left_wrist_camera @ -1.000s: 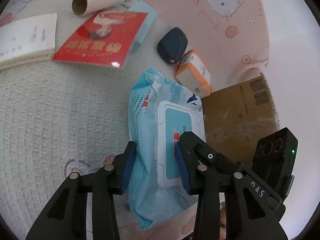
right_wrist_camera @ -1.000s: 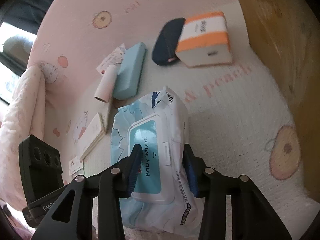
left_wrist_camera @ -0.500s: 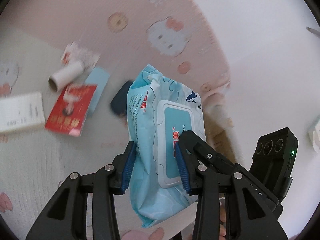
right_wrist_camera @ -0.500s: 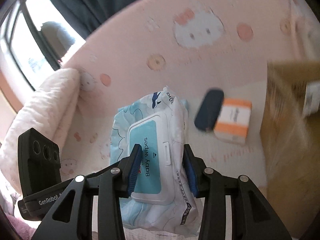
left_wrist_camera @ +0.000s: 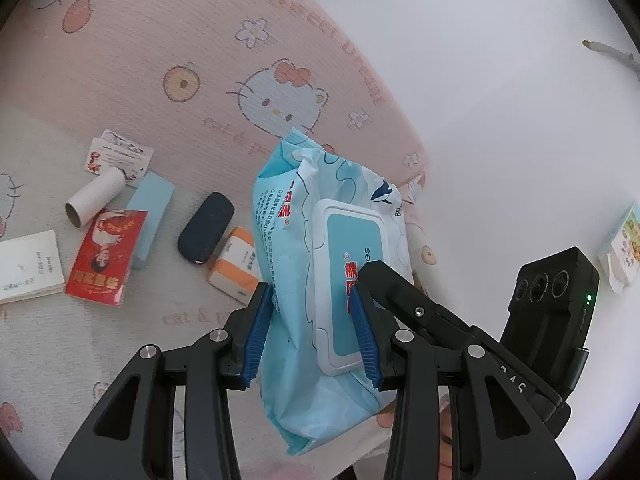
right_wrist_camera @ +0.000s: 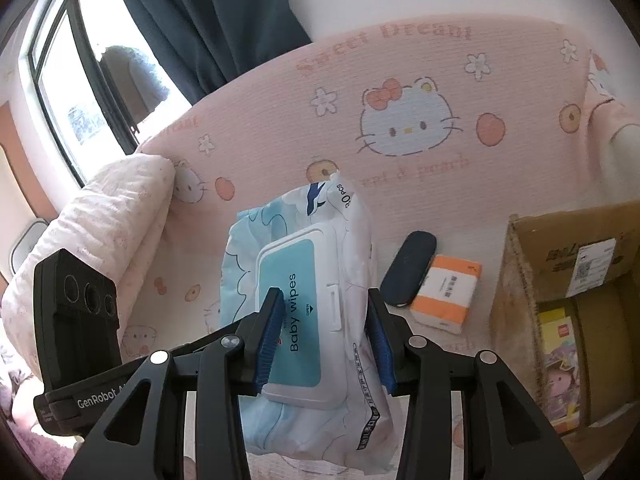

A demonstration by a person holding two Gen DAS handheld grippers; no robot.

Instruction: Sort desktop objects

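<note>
A pale blue and white pack of baby wipes (left_wrist_camera: 332, 280) has a teal lid panel and red lettering. The bed sheet (left_wrist_camera: 168, 40) is pink with white cat faces, orange peaches and white flowers. On it lie a navy case (left_wrist_camera: 206, 227), an orange and white box (left_wrist_camera: 236, 264), a red booklet (left_wrist_camera: 106, 256), a light blue box (left_wrist_camera: 154, 216) and a beige cardboard tube (left_wrist_camera: 94, 197). The hand-held gripper pads (right_wrist_camera: 270, 334) are blue on black. The cardboard box (right_wrist_camera: 568, 280) is brown. The curtain (right_wrist_camera: 208, 12) is dark teal.

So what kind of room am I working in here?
Most likely a bedroom or child's room at home: a bed or sofa under a pink cartoon-cat cover, a rolled quilt beside a window with a dark curtain, and household clutter.
</note>
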